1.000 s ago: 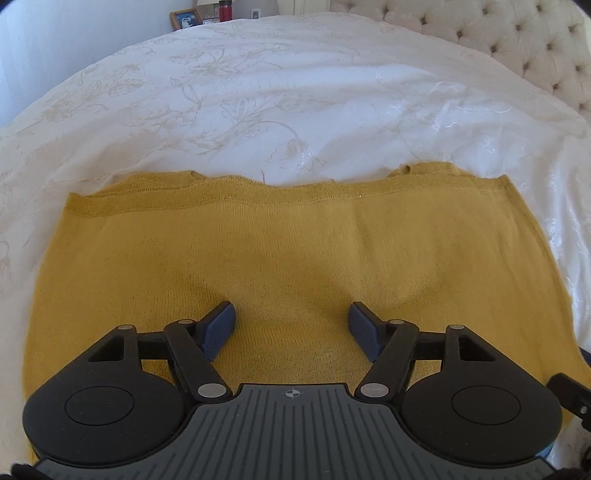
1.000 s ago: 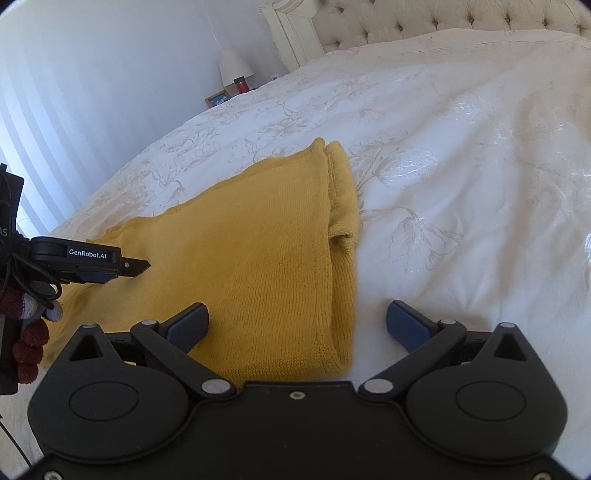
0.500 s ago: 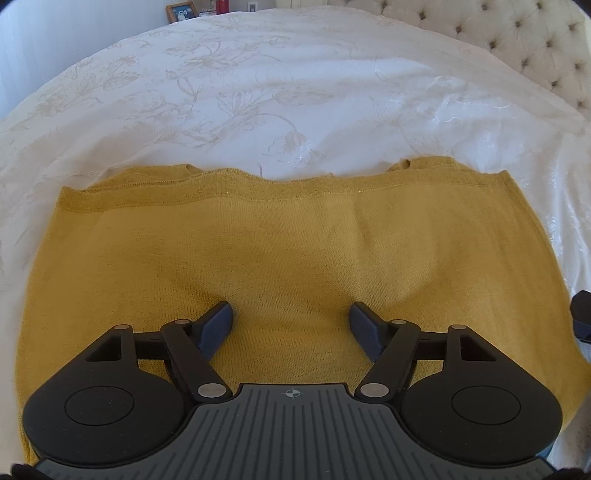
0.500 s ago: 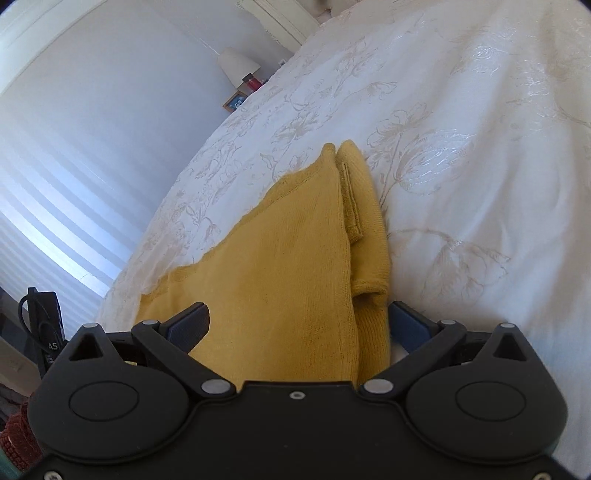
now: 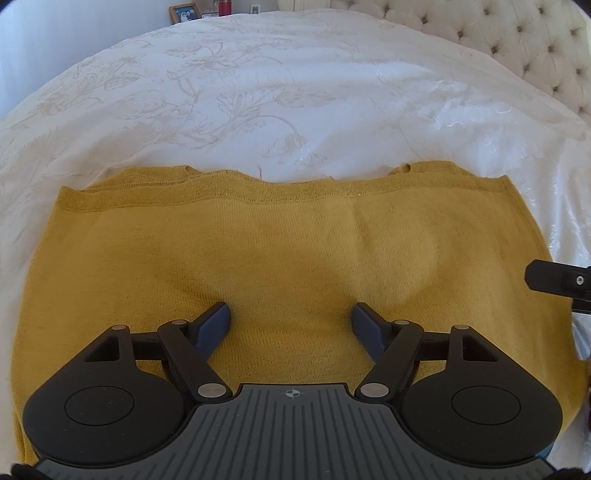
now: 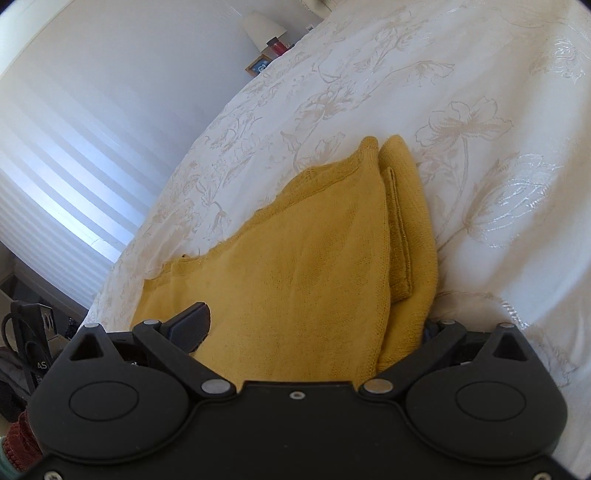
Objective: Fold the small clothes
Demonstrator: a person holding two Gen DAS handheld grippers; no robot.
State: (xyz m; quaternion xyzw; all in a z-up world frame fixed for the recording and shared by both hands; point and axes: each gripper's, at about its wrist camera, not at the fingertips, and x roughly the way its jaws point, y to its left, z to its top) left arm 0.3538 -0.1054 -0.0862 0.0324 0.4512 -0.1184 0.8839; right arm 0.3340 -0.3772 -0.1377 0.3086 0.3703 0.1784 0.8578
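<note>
Left gripper (image 5: 290, 325) sits low over the near part of the yellow knit garment (image 5: 295, 251), jaws parted, pads resting on or just above the knit with only flat cloth between them; nothing pinched. Right gripper (image 6: 314, 328) is at the garment's right-hand folded edge (image 6: 406, 258), jaws wide and just closing a little; the doubled edge lies between the pads, the right pad mostly hidden behind the cloth, and no press on it shows yet. Garment lies flat on the white floral bedspread (image 5: 295, 92), already folded at least once, its ribbed hem (image 5: 258, 192) running across the far side, a second layer peeking out at the far right corner. Risks, as I judge them: the right jaws could close on only the top layer of that stacked edge, so the lower layer stays behind and the fold skews. They could also catch the bedspread along with the knit, since the far pad sits right at the seam of cloth and cover. If the left gripper lifts or slides, the loose knit may drag and bunch, and the soft mattress gives little to pin against. Beyond, a tufted headboard (image 5: 517, 33) and a nightstand with a photo frame (image 5: 184, 11), well apart.
</note>
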